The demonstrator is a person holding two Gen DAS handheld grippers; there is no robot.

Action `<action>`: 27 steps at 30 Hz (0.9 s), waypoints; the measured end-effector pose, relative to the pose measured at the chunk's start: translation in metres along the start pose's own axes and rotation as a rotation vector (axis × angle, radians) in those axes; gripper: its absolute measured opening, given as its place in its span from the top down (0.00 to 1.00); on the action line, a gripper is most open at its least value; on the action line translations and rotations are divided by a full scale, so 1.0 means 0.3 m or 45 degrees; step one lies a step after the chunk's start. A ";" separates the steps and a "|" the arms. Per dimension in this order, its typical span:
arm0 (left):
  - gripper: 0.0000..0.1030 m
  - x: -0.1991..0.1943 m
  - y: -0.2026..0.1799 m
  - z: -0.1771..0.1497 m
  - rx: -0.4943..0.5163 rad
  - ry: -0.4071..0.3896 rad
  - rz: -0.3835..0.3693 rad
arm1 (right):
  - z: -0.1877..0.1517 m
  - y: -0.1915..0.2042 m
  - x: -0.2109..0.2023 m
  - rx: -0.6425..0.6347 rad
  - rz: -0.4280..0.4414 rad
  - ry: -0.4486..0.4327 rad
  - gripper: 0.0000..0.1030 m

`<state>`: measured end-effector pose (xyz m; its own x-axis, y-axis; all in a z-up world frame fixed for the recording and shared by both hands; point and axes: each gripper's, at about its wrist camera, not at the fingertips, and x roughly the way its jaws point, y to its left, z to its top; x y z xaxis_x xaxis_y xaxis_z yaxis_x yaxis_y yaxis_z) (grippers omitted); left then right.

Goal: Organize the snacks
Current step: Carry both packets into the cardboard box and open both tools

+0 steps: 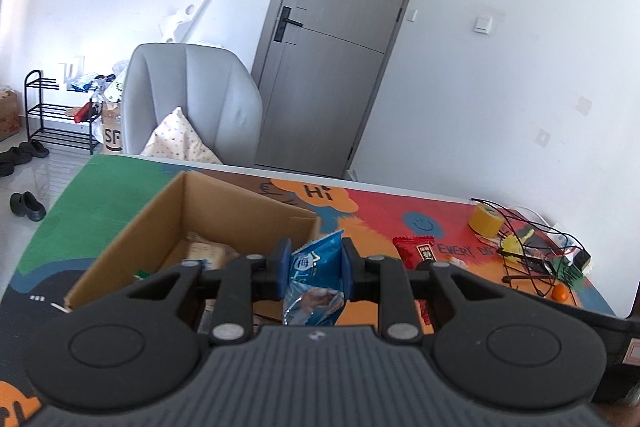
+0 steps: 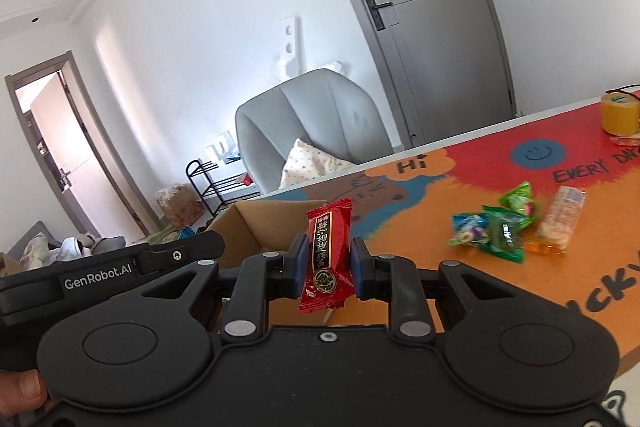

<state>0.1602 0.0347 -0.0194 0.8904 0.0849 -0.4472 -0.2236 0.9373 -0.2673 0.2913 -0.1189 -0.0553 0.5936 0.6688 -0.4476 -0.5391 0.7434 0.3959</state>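
My left gripper (image 1: 314, 266) is shut on a blue snack packet (image 1: 314, 279) and holds it above the table, just right of the open cardboard box (image 1: 192, 223). The box holds a few wrapped snacks. My right gripper (image 2: 329, 262) is shut on a red snack packet (image 2: 328, 255), held upright above the table near the same box (image 2: 256, 227). The red packet also shows in the left wrist view (image 1: 416, 251). Several loose snacks lie on the mat: green packets (image 2: 504, 227) and a clear orange-ended packet (image 2: 558, 223).
The table has a colourful mat (image 2: 520, 155). A yellow tape roll (image 1: 486, 221) (image 2: 620, 113), a black wire stand with cables (image 1: 536, 259) and a small orange (image 1: 560, 293) sit at the right. A grey armchair (image 1: 192, 99) stands beyond the far edge.
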 end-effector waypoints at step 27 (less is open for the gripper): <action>0.76 0.098 0.264 0.066 -0.109 0.019 0.105 | 0.006 0.167 0.221 -0.058 0.087 0.097 0.77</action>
<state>0.1766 0.1182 -0.0369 0.8619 0.1550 -0.4829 -0.3295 0.8950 -0.3007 0.3048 -0.0372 -0.0639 0.5080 0.7145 -0.4811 -0.6044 0.6936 0.3919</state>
